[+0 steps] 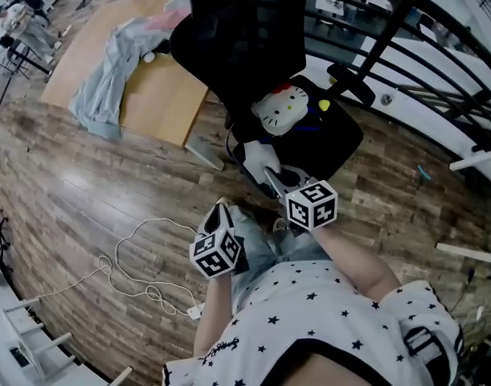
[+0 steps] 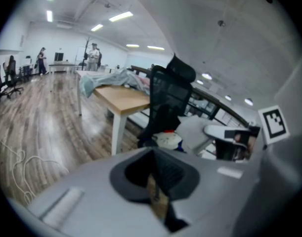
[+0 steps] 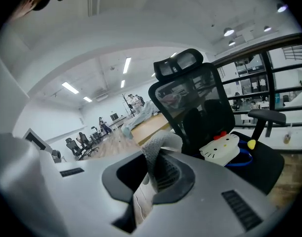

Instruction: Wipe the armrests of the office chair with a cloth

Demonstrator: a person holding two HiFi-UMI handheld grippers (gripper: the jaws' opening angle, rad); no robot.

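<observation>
Cloth [image 1: 257, 159]: pale, pinched in right claw [image 1: 271, 175], at the office chair's [image 1: 253, 30] seat front.
Left claw [image 1: 222, 210]: pressed together, empty, short of the chair.
Seat: cat-face cushion [image 1: 281, 109].
Beside chair: desk [image 1: 161, 99], grey garment [image 1: 108, 71].

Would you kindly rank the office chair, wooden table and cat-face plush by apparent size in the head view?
1. The office chair and wooden table look close in extent, and the chair's back is nearer, so they are unranked.
2. The cat-face plush is clearly smallest.
</observation>
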